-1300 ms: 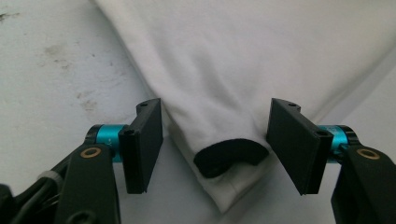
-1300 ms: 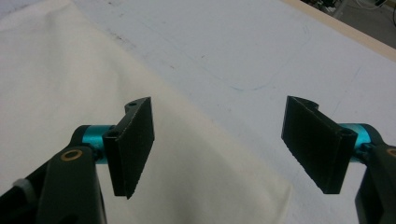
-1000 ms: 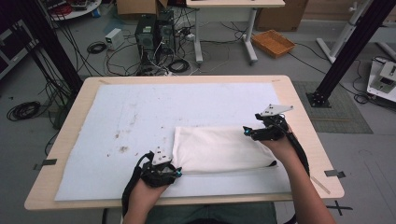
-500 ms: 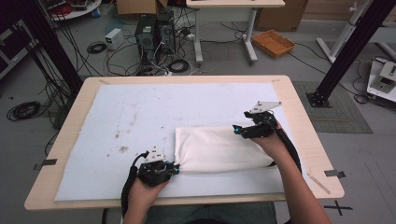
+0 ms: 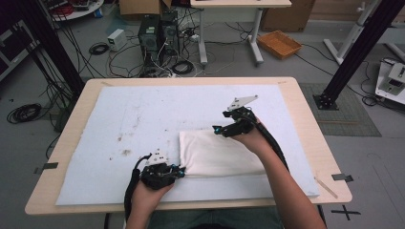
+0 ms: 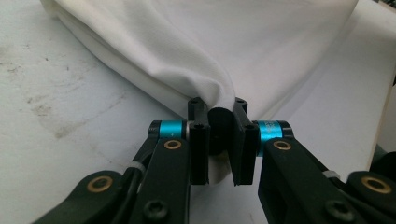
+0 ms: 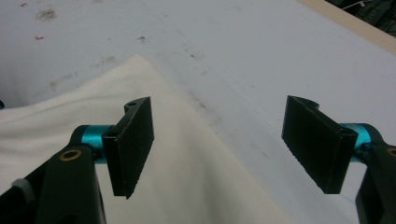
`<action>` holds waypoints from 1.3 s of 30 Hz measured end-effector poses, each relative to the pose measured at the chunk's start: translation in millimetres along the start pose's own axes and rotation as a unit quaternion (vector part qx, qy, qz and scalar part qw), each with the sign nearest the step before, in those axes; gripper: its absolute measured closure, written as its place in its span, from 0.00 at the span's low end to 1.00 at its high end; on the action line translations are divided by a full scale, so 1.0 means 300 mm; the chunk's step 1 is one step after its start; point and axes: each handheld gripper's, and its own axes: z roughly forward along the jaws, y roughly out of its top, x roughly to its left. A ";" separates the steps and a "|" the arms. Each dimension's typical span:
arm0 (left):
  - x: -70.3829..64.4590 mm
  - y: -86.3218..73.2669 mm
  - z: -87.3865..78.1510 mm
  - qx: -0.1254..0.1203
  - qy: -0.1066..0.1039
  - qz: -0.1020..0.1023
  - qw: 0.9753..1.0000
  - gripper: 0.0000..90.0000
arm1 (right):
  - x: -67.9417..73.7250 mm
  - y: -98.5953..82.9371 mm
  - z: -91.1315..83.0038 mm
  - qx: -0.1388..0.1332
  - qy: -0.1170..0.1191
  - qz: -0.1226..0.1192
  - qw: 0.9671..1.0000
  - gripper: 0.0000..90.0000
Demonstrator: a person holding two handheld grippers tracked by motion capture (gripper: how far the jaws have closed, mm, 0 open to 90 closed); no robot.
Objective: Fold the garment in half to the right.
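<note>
Folding white cloth (image 5: 222, 153), lying at five o'clock on the mat: left gripper (image 5: 180, 172) clenched on its near-left corner, right gripper (image 5: 217, 130) spread wide above far edge; close squarely before lifting.

Lab or robotics test room. Bare grey floor strewn with loose cables (image 5: 102, 47); computer towers (image 5: 156, 34) standing on the floor; black frame posts (image 5: 359, 47) beside a wooden worktop (image 5: 305, 109) covered by a stained white mat (image 5: 143, 114); cardboard boxes (image 5: 138, 6) and orange tray (image 5: 280, 44) behind.
</note>
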 end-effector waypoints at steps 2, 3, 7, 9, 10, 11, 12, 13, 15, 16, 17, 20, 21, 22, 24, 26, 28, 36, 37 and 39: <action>0.002 0.001 0.010 0.012 0.004 -0.002 1.000 0.89 | 0.019 0.023 0.051 0.011 0.013 0.000 1.000 0.28; 0.003 0.002 0.013 0.015 0.005 -0.007 1.000 0.89 | 0.024 0.032 0.072 0.016 0.022 0.001 1.000 0.28; 0.014 0.002 0.013 0.015 -0.004 -0.020 1.000 0.89 | 0.044 0.059 0.154 0.024 0.052 0.008 0.998 0.29; 0.013 0.002 0.014 0.016 -0.002 -0.018 1.000 0.89 | 0.055 0.073 0.196 0.040 0.056 0.004 0.998 0.29; 0.013 0.002 0.015 0.016 -0.002 -0.019 1.000 0.89 | 0.061 0.079 0.217 0.045 0.056 -0.002 0.997 0.29; 0.014 0.002 0.015 0.016 -0.002 -0.020 1.000 0.89 | 0.067 0.087 0.238 0.052 0.062 0.000 0.997 0.32; 0.018 0.002 0.015 0.017 -0.005 -0.022 1.000 0.89 | 0.070 0.092 0.254 0.054 0.068 0.001 0.996 0.33; 0.022 0.002 0.016 0.017 -0.009 -0.027 0.999 0.89 | 0.077 0.100 0.279 0.056 0.073 0.006 0.996 0.36; 0.022 0.002 0.016 0.017 -0.009 -0.031 0.999 0.89 | 0.091 0.106 0.320 0.063 0.085 0.008 0.994 0.41; 0.022 0.001 0.016 0.017 -0.008 -0.028 0.999 0.89 | 0.097 0.106 0.342 0.072 0.087 0.008 0.994 0.42; 0.020 0.002 0.016 0.017 -0.007 -0.027 0.999 0.89 | 0.105 0.106 0.362 0.085 0.087 0.005 0.993 0.44; 0.017 0.001 0.016 0.016 -0.004 -0.026 1.000 0.89 | 0.126 0.105 0.410 0.113 0.092 -0.006 0.989 0.54; 0.016 0.001 0.016 0.016 -0.004 -0.025 1.000 0.89 | 0.134 0.108 0.414 0.114 0.083 -0.018 0.990 0.59; 0.016 0.002 0.016 0.018 -0.003 -0.023 1.000 0.89 | 0.140 0.112 0.416 0.112 0.079 -0.032 0.990 0.69; 0.013 0.001 0.016 0.015 -0.001 -0.022 1.000 0.89 | 0.146 0.119 0.419 0.116 0.088 -0.036 0.989 0.80; 0.008 0.001 0.015 0.015 0.005 -0.018 1.000 0.89 | 0.150 0.123 0.424 0.116 0.092 -0.040 0.988 0.91; 0.008 0.000 0.012 0.013 0.004 -0.018 1.000 0.90 | 0.154 0.127 0.426 0.116 0.092 -0.046 0.988 0.96; 0.009 0.006 -0.017 -0.015 -0.011 -0.022 1.000 0.90 | 0.167 0.136 0.413 0.101 0.086 -0.047 0.990 0.98; 0.007 0.009 -0.023 -0.019 -0.012 -0.021 1.000 0.90 | 0.170 0.139 0.408 0.096 0.089 -0.047 0.990 0.98; -0.001 0.018 -0.036 -0.026 -0.015 -0.016 0.999 0.90 | 0.176 0.147 0.395 0.087 0.089 -0.051 0.991 0.98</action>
